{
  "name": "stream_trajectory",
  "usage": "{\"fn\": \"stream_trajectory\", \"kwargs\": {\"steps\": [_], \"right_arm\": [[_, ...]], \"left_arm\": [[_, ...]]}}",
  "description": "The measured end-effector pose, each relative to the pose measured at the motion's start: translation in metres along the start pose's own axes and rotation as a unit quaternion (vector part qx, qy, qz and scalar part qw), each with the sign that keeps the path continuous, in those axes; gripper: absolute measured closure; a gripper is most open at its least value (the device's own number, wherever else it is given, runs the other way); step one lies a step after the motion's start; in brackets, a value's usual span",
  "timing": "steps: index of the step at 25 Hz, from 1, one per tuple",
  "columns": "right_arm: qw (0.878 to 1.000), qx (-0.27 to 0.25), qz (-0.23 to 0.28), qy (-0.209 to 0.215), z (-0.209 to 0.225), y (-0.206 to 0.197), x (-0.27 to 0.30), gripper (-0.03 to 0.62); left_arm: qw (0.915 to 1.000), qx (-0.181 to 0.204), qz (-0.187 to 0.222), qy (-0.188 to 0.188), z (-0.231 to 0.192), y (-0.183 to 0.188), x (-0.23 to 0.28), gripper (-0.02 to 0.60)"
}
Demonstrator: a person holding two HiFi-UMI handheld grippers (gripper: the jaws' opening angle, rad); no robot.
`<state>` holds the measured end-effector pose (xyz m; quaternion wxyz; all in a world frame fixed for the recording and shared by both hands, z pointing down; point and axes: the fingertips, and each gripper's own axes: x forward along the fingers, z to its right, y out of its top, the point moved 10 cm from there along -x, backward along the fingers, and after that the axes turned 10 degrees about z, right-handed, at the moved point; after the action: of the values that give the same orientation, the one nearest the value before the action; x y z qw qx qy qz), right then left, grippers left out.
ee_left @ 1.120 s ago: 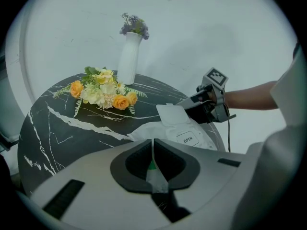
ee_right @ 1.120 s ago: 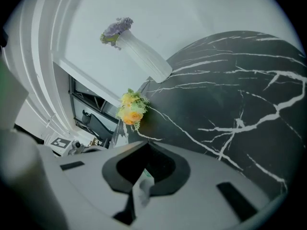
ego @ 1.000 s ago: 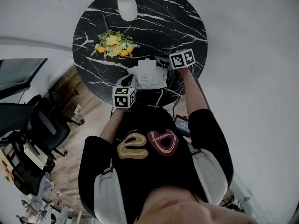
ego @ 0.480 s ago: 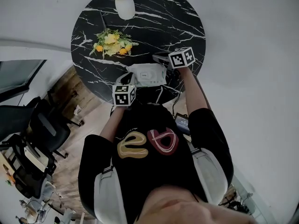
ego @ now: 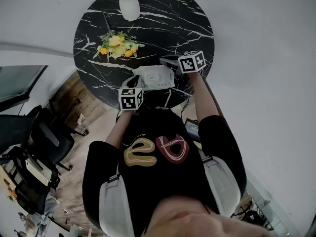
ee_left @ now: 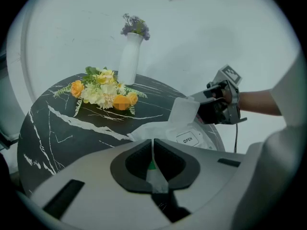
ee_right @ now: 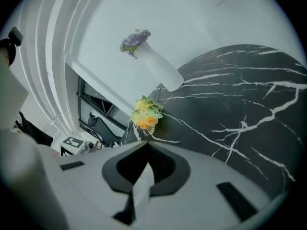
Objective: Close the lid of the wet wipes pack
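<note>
**Wipes pack, both ends gripped**

Flatter in the head view than a second ago: wet wipes pack [ego: 154,77], raised white part now lower. Lying at near rim of table [ego: 168,23], centre of frame. Left tool [ee_left: 152,169] clamped on thin pack edge. Right tool [ee_right: 143,178] clamped on upturned white flap [ee_left: 186,110] of pack. "OPEN" label [ee_left: 187,139] facing up.

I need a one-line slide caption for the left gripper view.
Left hand-held gripper and right hand-held gripper pinch opposite edges of the wet wipes pack on a black marble table.
</note>
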<state>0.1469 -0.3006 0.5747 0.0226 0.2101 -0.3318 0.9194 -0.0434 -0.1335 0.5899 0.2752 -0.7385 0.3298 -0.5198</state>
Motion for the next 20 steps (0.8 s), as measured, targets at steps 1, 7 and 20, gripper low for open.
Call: {"fn": "stream_trajectory", "kwargs": {"steps": [1,7,20], "right_arm": [[1.000,-0.002,-0.001,-0.002,-0.001,-0.001,-0.001,0.583],[1.000,-0.004,0.003,-0.007,-0.008,-0.008,-0.005,0.583],[1.000,-0.005,0.022,-0.012,-0.023,-0.018,-0.012,0.583]], "left_arm": [[1.0000,0.000,0.001,0.000,0.000,0.000,0.000,0.552],[1.0000,0.004,0.003,-0.004,-0.001,-0.001,0.000,0.552],[0.9999,0.011,0.001,-0.012,0.000,0.000,-0.002,0.553]]}}
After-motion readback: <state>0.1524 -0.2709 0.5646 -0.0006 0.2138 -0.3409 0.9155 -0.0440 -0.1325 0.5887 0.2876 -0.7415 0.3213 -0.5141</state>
